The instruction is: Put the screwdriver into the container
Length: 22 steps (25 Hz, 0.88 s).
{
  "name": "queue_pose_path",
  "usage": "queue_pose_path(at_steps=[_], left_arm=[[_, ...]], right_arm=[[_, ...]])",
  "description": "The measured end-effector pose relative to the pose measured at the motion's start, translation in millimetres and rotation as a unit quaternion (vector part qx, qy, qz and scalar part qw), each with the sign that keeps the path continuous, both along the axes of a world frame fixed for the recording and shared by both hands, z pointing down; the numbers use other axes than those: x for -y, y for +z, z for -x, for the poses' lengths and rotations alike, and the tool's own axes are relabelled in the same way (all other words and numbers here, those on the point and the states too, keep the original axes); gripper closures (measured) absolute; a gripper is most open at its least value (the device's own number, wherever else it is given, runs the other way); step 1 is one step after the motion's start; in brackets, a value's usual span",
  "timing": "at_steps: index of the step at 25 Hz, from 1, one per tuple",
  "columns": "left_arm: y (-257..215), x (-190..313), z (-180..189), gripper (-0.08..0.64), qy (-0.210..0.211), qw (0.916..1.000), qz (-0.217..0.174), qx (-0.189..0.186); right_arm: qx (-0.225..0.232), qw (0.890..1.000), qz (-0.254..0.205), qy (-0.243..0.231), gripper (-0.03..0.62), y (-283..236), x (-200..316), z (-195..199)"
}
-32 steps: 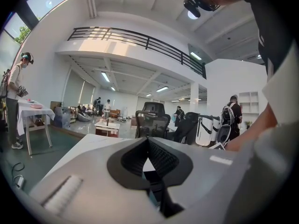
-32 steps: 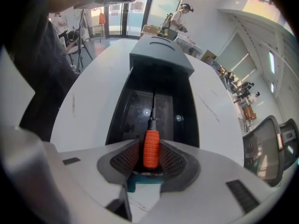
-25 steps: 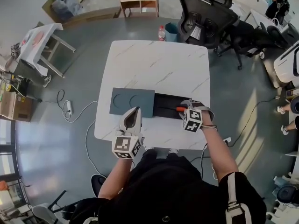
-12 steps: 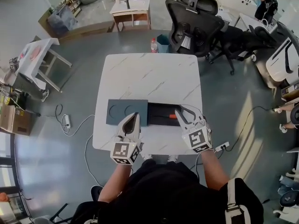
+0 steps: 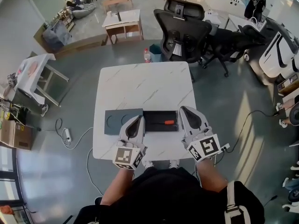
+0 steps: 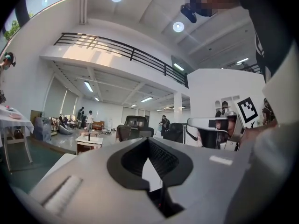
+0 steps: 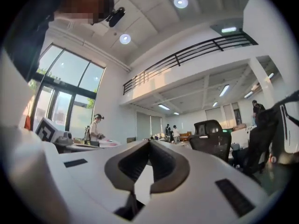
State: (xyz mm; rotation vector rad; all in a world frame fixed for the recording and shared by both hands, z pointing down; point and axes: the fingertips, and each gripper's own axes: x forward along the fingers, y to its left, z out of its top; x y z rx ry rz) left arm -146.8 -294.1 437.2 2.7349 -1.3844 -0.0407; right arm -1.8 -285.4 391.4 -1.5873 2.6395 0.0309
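Observation:
The screwdriver (image 5: 164,122), with a black shaft and an orange handle, lies inside the black container (image 5: 160,128) on the white marble table (image 5: 142,87). A grey lid (image 5: 116,120) with two round recesses lies against the container's left side. My left gripper (image 5: 138,118) rests over the lid's right edge, shut and empty (image 6: 148,141). To the right of the container, my right gripper (image 5: 183,109) is apart from the screwdriver. Its jaws are closing together, tips meeting with nothing between them (image 7: 149,143). Both gripper views look up at the room and show no part of the table.
Black office chairs (image 5: 182,29) stand just beyond the table's far edge, with a water bottle (image 5: 147,56) on the floor beside them. A small wooden table (image 5: 122,22) is farther back. A cable and a power strip (image 5: 67,134) lie on the floor at left.
My right gripper has drawn back from the orange handle toward the table's near edge, and its jaws have closed. The screwdriver stayed in the container. The left gripper has barely moved.

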Motion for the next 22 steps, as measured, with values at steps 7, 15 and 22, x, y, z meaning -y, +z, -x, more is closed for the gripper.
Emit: queue_pose_path(at_steps=[7,15,22], left_arm=[[-4.8,0.8,-3.3,0.551,0.008,0.9999,-0.009,0.01],[-6.8,-0.6,-3.0,0.551,0.013,0.9997,-0.011,0.017],[-11.6,4.6,-1.0,0.551,0.008,0.9996,-0.022,0.015]], right_arm=[[-0.025,0.999,-0.013,0.031,0.584,1.1,-4.7,-4.1],[-0.028,0.999,-0.014,0.044,0.584,5.5,-10.5,-3.1],[-0.042,0.998,-0.023,0.04,0.584,-2.2,-1.6,1.9]])
